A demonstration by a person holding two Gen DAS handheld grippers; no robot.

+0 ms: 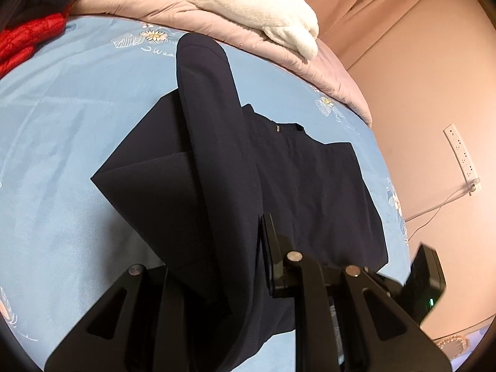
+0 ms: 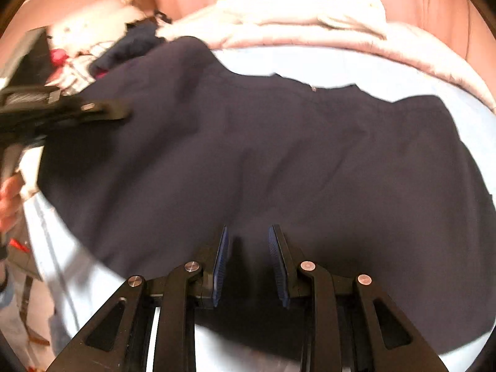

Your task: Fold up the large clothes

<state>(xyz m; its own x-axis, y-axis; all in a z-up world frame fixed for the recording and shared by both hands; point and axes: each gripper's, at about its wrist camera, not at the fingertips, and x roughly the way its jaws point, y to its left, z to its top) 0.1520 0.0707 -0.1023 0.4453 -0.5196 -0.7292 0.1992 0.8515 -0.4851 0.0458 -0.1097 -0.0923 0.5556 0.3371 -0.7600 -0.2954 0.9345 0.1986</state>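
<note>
- A large dark navy garment (image 1: pixel 310 186) lies spread on a bed covered by a light blue sheet (image 1: pixel 62 139) printed with small white flowers.
- In the left wrist view, a long fold of the navy cloth rises off the bed towards the camera and runs down between the fingers of the left claw (image 1: pixel 248 266).
- The left claw is closed almost fully, pinching that lifted fold; only its right finger is clearly seen, the other side being covered by cloth.
- The rest of the garment lies flat, with one pointed corner reaching out to the left across the sheet.
- In the right wrist view, the right claw (image 2: pixel 249 266) hovers low over the near part of the garment (image 2: pixel 279 155), its blue-padded fingers (image 2: pixel 220 266) partly apart.
- Nothing is held between the right claw's pads; dark cloth lies beneath the gap.
- The same view shows the left claw (image 2: pixel 105 110) at the left edge, blurred, at the garment's raised left end, with a person's hand (image 2: pixel 11 198) below it.
- At the far side of the bed sit a pink quilt (image 1: pixel 217 21) and a folded white fleece blanket (image 1: pixel 248 3) on top of it.
- A red padded item (image 1: pixel 28 40) lies at the far left corner of the bed.
- A white power strip (image 1: pixel 462 155) is fixed on the pink wall beside the bed.
</note>
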